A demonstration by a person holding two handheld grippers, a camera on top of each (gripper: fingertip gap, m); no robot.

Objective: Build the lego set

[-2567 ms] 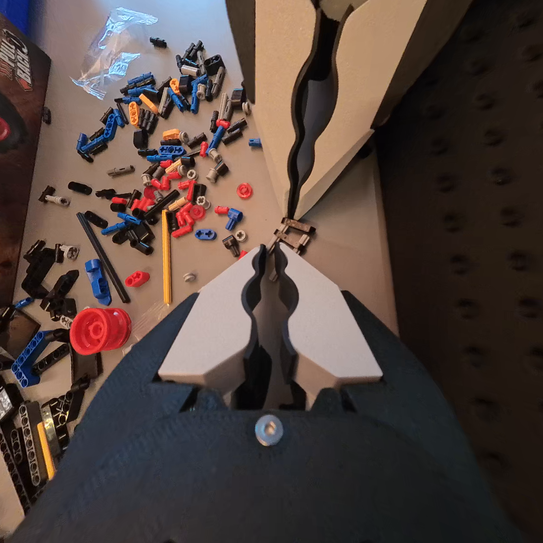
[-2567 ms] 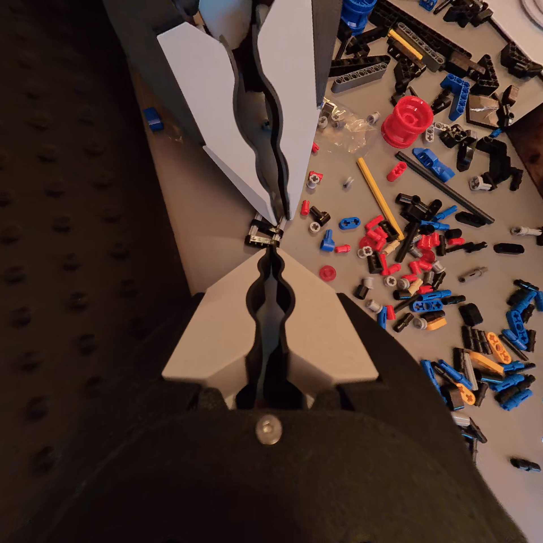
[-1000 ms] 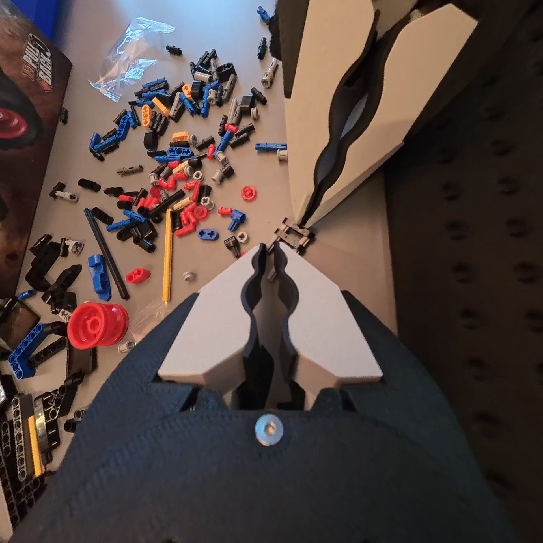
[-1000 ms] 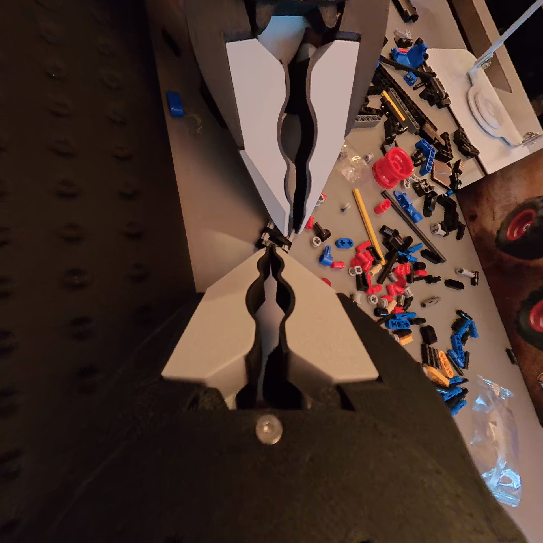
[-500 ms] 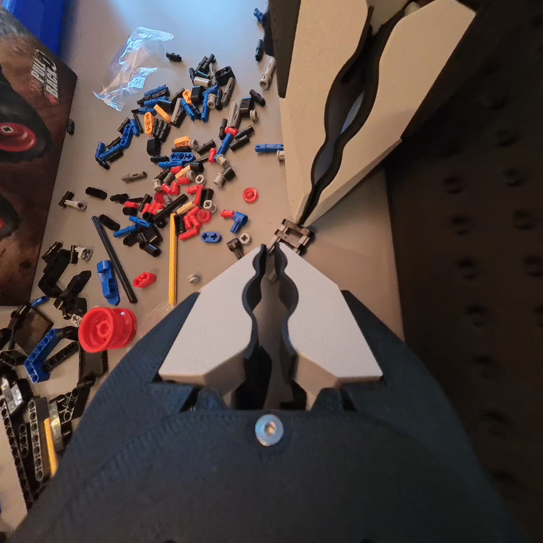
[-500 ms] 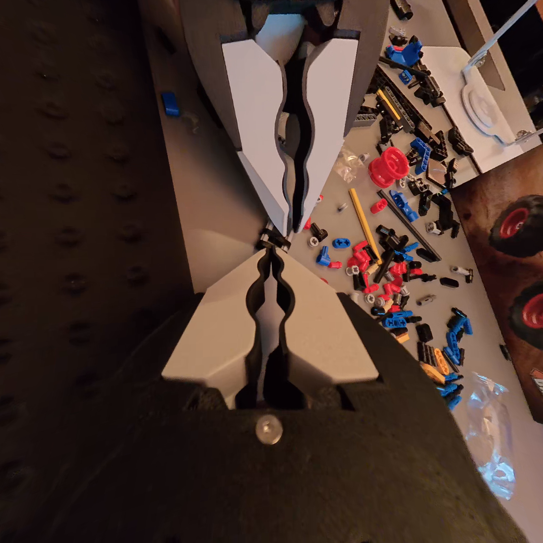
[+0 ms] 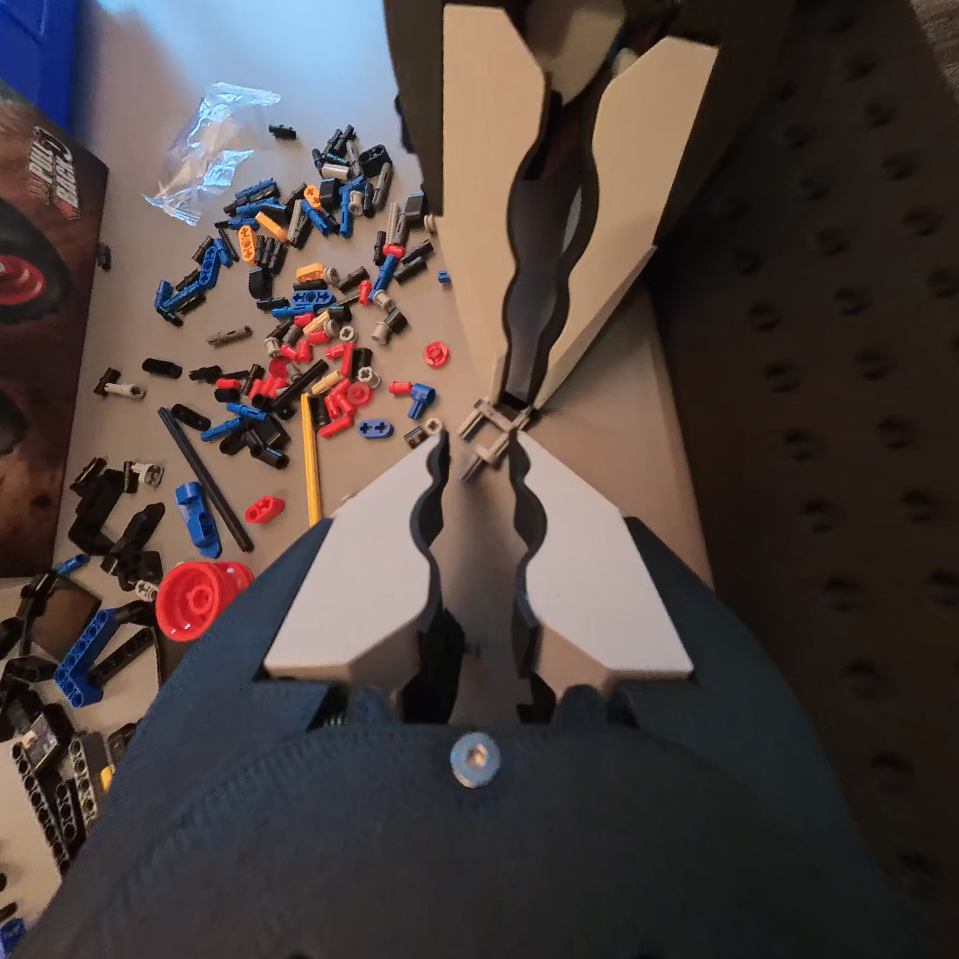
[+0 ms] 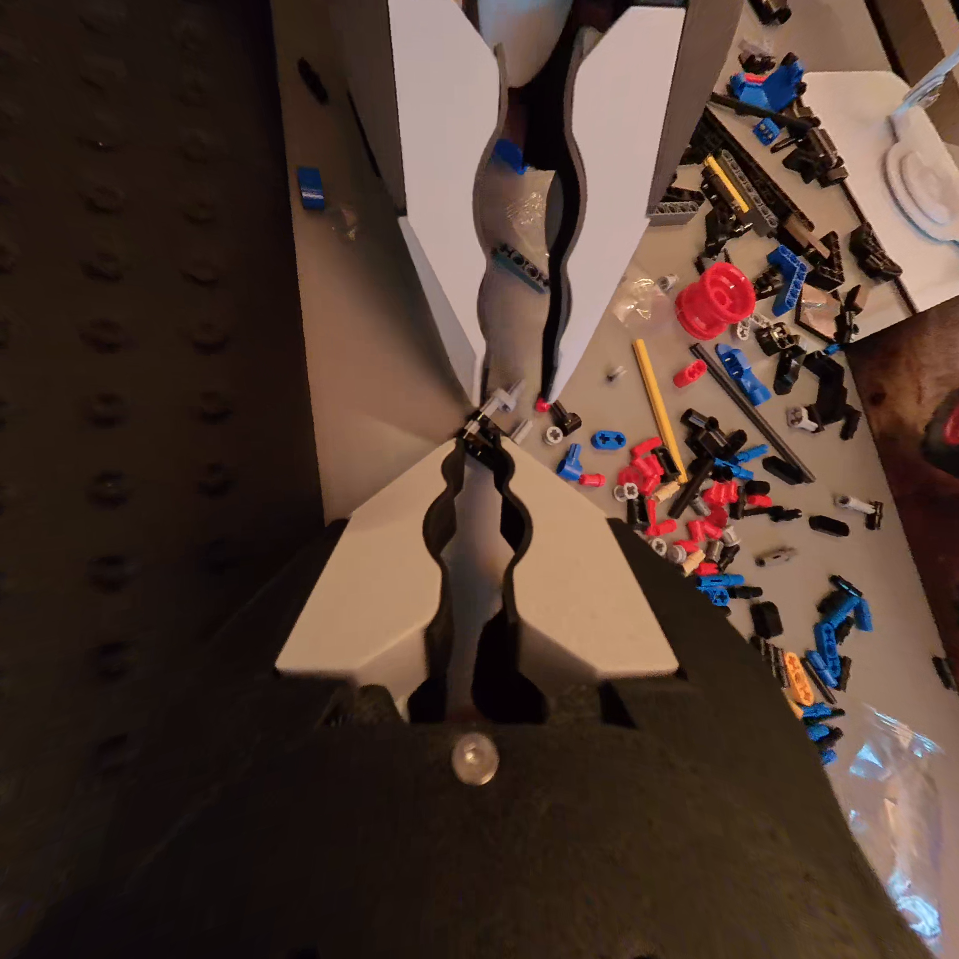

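Note:
A small assembly of grey pins and black connectors [image 7: 488, 428] hangs just above the grey table near its edge. My right gripper [image 8: 480, 449] is shut on the assembly [image 8: 482, 436]; in the left wrist view the right gripper [image 7: 519, 397] comes down from the top onto it. My left gripper [image 7: 476, 441] is open, its tips on either side of the assembly's near end and apart from it. In the right wrist view the left gripper [image 8: 514, 397] shows at the top with its jaws spread.
Loose red, blue and black pieces [image 7: 311, 332] lie spread over the table, with a red wheel [image 7: 200, 602], a yellow axle [image 7: 310, 456], a long black axle [image 7: 205, 477] and a clear bag [image 7: 218, 150]. The set's box [image 7: 36, 311] lies left. The dark dotted floor [image 7: 830, 467] lies beyond the table edge. Only a small space, under 4 cm, lies between the two pairs of fingers.
My left gripper has opened and let go of the small assembly. The right gripper stays shut on it. Both views have shifted slightly.

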